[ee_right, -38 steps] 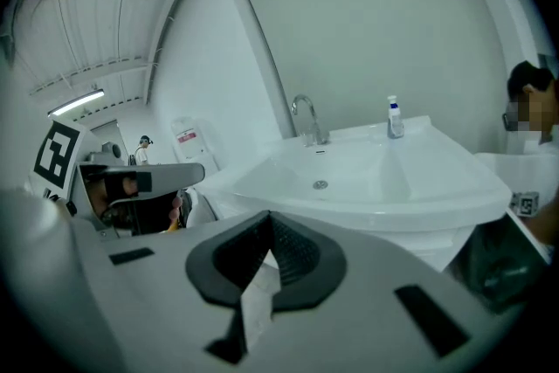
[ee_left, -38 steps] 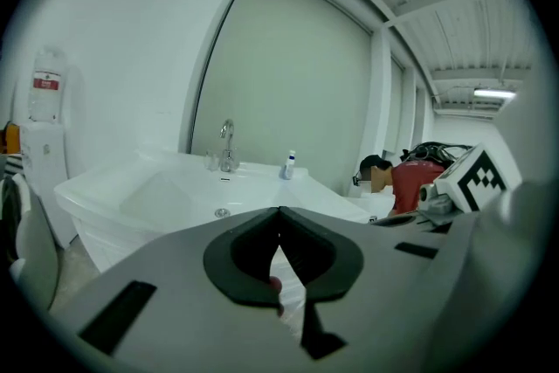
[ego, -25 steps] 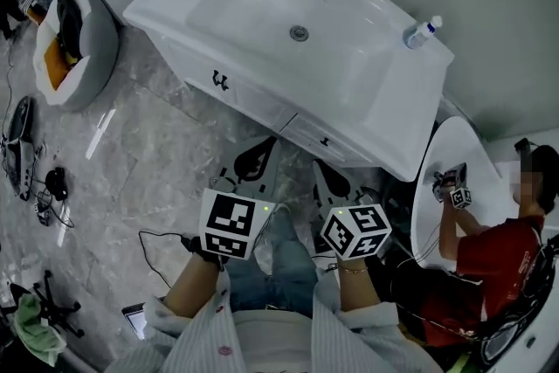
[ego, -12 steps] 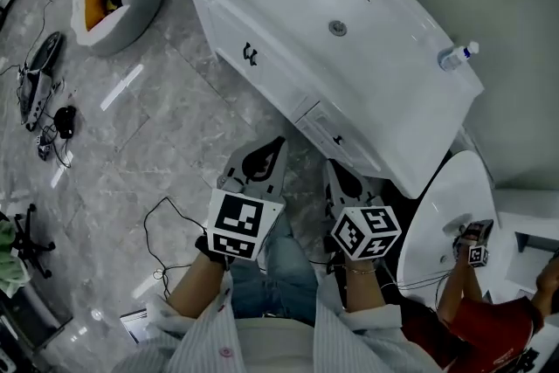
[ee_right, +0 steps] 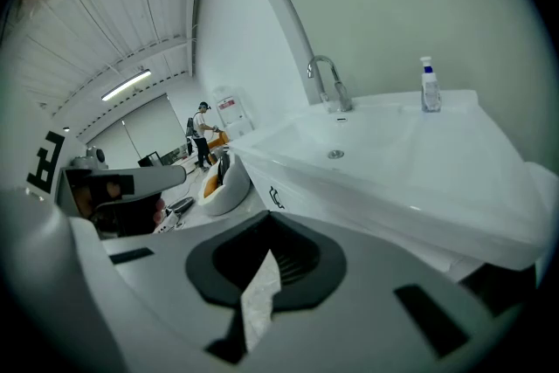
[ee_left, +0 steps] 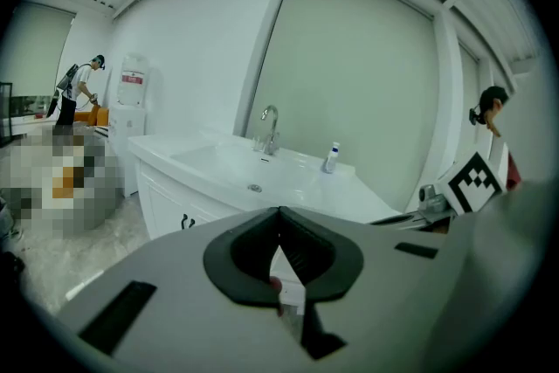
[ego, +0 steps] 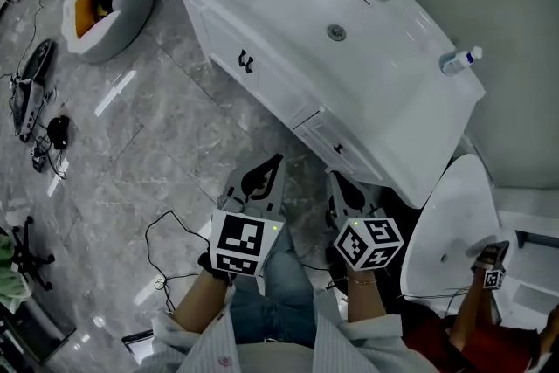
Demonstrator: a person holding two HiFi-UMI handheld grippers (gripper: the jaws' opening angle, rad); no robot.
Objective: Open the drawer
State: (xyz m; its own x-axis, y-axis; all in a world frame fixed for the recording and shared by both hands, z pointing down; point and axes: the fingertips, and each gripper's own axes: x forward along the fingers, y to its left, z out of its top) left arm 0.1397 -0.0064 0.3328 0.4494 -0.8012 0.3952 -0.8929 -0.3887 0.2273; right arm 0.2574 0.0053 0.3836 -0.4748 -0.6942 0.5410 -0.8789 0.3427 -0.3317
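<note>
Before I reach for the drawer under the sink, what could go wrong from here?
The right gripper and left gripper are both shut; against the small drawer handle they may only bump it. The door pulls further left look alike, so the wrong front could be grabbed. A loose cable lies on the floor close by and could catch a step.

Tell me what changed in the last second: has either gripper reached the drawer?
The left gripper and right gripper both sank slightly, short of the drawer. The head view swung, shifting the vanity rightward in frame. Nothing was gripped or released. Unchanged: both grippers shut and empty, drawer closed.
</note>
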